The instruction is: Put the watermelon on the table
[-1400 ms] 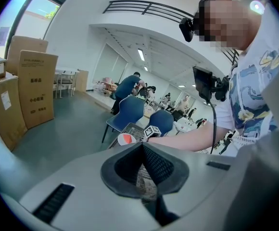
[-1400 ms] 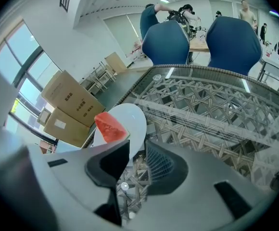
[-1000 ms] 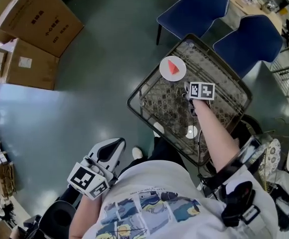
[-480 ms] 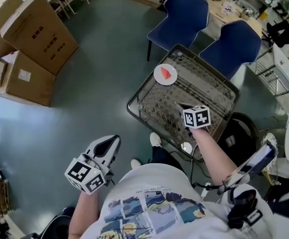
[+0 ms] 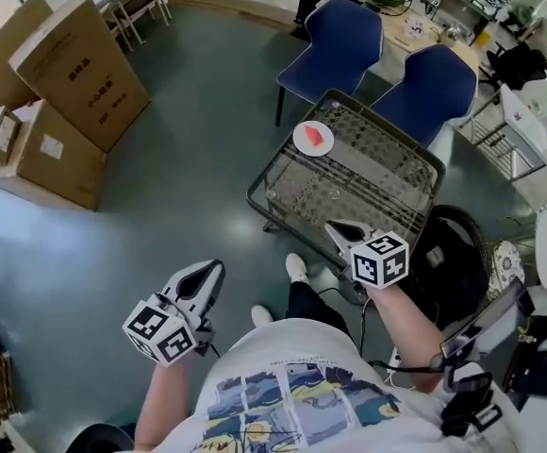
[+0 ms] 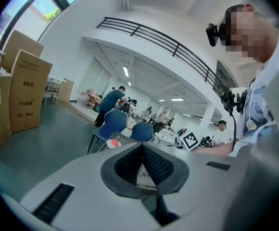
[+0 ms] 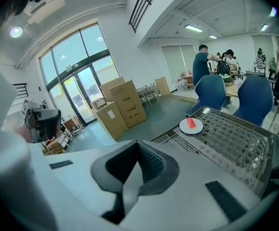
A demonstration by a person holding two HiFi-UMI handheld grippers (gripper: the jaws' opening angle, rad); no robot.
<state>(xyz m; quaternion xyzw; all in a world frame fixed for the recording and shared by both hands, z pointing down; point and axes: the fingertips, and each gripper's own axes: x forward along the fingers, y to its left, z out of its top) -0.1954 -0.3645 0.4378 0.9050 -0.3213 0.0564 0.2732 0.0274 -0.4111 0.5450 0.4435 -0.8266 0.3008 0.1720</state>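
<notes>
Red watermelon slice [image 5: 317, 137]: on white plate [image 5: 301, 143], wire-mesh tabletop [image 5: 387, 182], upper centre. Your right tongs [image 5: 336, 229]: pulled back from it, pressed together, empty. Your left tongs [image 5: 212, 274]: likewise together. Placement looks complete.

Red watermelon [image 5: 319, 138], white plate [image 5: 301, 136], blue chairs [image 5: 344, 38]

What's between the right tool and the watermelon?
Nothing but bare mesh tabletop, seen in the head view, between the right tool and the watermelon on its plate.
</notes>
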